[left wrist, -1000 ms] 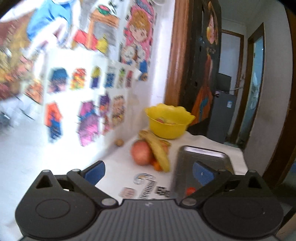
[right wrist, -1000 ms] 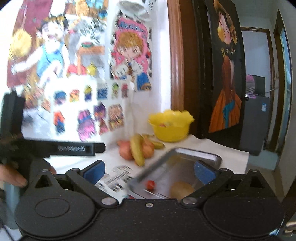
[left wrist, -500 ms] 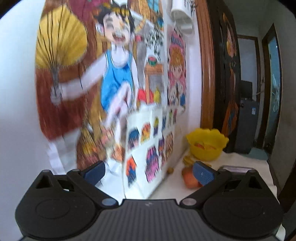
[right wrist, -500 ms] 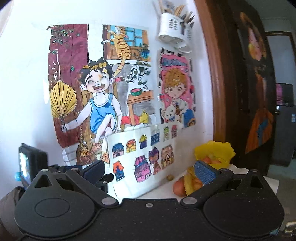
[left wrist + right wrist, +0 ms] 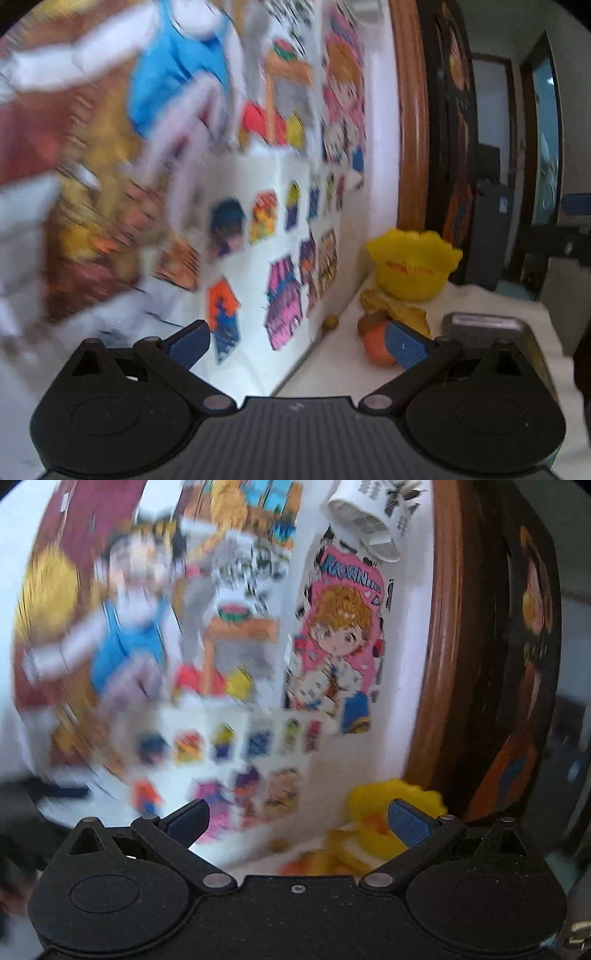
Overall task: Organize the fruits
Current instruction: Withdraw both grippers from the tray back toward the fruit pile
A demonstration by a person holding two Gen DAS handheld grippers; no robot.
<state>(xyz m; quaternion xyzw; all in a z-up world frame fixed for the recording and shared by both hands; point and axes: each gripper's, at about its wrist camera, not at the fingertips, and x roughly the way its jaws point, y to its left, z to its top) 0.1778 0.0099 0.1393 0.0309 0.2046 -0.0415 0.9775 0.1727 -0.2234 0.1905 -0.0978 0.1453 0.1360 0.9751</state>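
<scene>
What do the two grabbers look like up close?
Both look alike. The left gripper has a black body with two round discs, silver pivot pins, a ribbed grey middle plate and blue ridged pads on black fingers. The right gripper is speckled black, with a small screw in the middle and the same blue pads.

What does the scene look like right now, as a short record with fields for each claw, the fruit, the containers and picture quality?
left claw: open, empty
right claw: open, empty
bowl: yellow, by the wall, something orange inside
fruit pile: in front of the bowl, on the table
tray: metal, right of the pile
picture quality: motion blur, worse in the right wrist view
</scene>
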